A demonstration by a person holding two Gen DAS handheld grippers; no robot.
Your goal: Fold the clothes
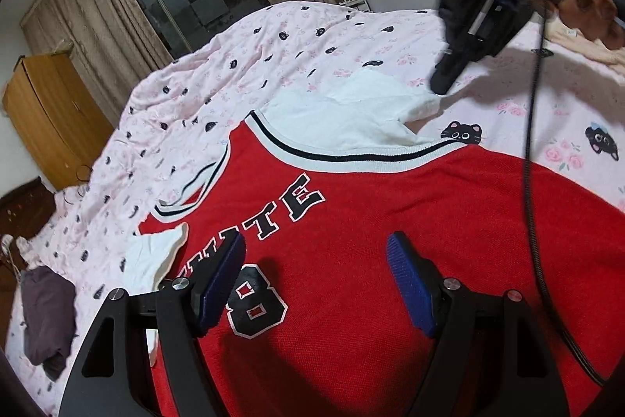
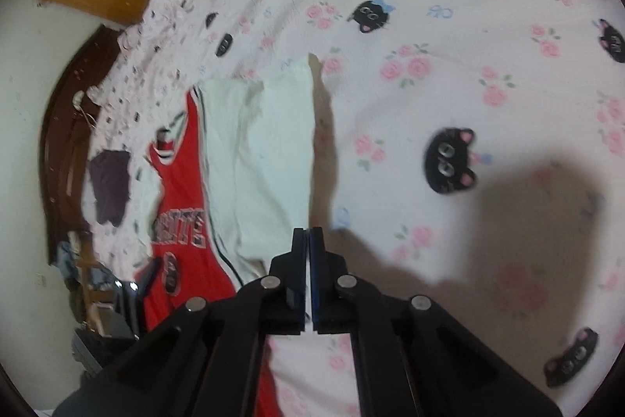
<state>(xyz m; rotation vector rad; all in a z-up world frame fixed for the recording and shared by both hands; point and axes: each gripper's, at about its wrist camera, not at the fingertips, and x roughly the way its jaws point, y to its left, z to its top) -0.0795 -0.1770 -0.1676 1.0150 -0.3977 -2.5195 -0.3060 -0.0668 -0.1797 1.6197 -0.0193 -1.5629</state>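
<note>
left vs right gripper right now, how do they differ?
Left gripper has its jaws wide apart, empty, above the red jersey. Right gripper is shut on the white sleeve, at its edge. Both have blue pads on black fingers.

Bed sheet point(image 2: 449, 26) lies bare and open to the right of white sleeve point(image 2: 269, 151); wide passage there. Red jersey point(image 1: 351, 241) fills the near middle. Left side crowded: dark garment point(image 1: 45, 311) near the edge, headboard point(image 2: 62, 127) behind. Cable point(image 1: 531, 151) hangs across the jersey's right side.
</note>
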